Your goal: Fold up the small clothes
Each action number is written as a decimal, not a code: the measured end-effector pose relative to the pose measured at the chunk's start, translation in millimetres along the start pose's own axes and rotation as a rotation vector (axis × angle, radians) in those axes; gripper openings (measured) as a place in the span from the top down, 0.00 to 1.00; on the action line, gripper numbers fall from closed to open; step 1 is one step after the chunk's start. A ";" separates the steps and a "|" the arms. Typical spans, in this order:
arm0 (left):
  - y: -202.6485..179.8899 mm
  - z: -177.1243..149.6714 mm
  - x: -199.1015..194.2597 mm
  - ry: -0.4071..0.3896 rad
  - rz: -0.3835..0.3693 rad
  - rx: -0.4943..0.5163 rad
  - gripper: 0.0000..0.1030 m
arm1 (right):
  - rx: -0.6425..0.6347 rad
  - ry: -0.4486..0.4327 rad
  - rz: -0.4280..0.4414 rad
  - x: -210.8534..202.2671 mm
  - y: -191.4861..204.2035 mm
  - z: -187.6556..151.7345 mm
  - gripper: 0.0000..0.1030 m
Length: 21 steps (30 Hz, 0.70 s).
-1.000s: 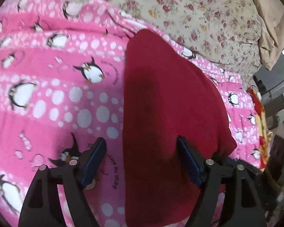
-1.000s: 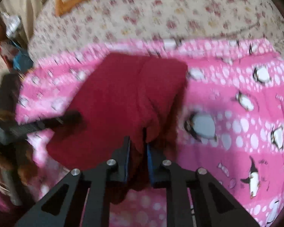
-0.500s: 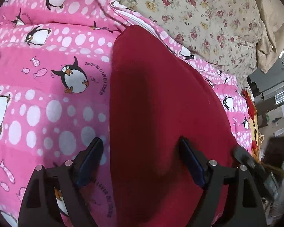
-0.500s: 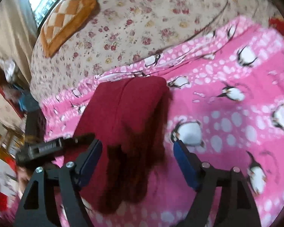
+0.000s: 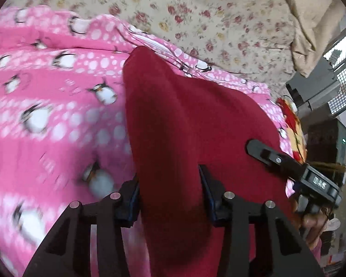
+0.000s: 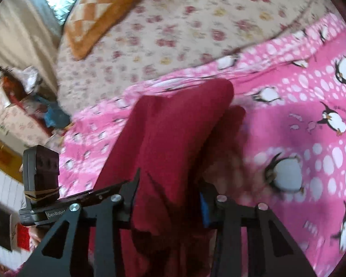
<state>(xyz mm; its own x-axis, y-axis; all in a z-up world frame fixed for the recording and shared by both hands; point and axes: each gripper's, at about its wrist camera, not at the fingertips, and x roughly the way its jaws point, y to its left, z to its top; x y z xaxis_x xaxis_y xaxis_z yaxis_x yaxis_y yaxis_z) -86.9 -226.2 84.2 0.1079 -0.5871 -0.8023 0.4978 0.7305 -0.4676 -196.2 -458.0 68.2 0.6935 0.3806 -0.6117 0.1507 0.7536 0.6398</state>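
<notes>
A dark red garment [image 5: 186, 138] lies folded lengthwise on a pink penguin blanket [image 5: 46, 115]. My left gripper [image 5: 170, 198] is partly open with the near end of the cloth bunched between its jaws. In the right wrist view the same red garment [image 6: 168, 133] runs away from my right gripper [image 6: 168, 198], which is also partly open astride the cloth's near end. A fold of the garment sticks out to the right there. The right gripper's body [image 5: 295, 168] shows at the left view's right edge.
A cream floral bedsheet [image 5: 196, 11] lies beyond the blanket. An orange checked cushion [image 6: 99, 11] sits at the back. Boxes and clutter [image 6: 18, 101] stand off the bed's left side, and a grey appliance [image 5: 316, 87] stands off its right.
The right gripper let go of the cloth, opened wide, then narrowed again around its near end. The left gripper's jaws also narrowed around the cloth. Both moved in toward the garment.
</notes>
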 end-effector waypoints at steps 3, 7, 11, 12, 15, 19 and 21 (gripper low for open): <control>10.0 -31.5 -17.2 -0.008 0.050 -0.039 0.76 | -0.010 0.035 0.042 -0.9 14.9 -26.1 0.58; 31.6 -61.9 -3.2 -0.003 0.121 -0.083 0.61 | -0.058 0.131 -0.131 29.9 11.9 -62.4 0.41; 29.9 -70.6 -18.3 -0.063 0.159 -0.086 0.56 | -0.122 0.038 -0.195 -2.9 33.3 -74.2 0.38; 26.2 -70.6 -20.8 -0.072 0.183 -0.070 0.56 | -0.151 0.014 -0.213 -13.5 41.8 -76.3 0.38; 17.2 -72.6 -24.3 -0.089 0.238 -0.019 0.56 | -0.236 -0.041 -0.242 -40.0 66.9 -82.6 0.38; 10.5 -77.4 -31.1 -0.119 0.289 0.019 0.56 | -0.313 -0.081 -0.194 -57.9 99.3 -88.6 0.39; 8.8 -78.4 -35.2 -0.132 0.313 0.031 0.56 | -0.344 -0.073 -0.171 -56.4 111.0 -91.9 0.40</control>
<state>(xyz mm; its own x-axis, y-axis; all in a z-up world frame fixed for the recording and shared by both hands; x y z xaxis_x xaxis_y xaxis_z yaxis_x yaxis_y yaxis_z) -153.8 -171.8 79.3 0.3687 -0.3777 -0.8494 0.4490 0.8724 -0.1931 -283.3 -346.5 131.0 0.7290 0.2042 -0.6533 0.0318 0.9433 0.3303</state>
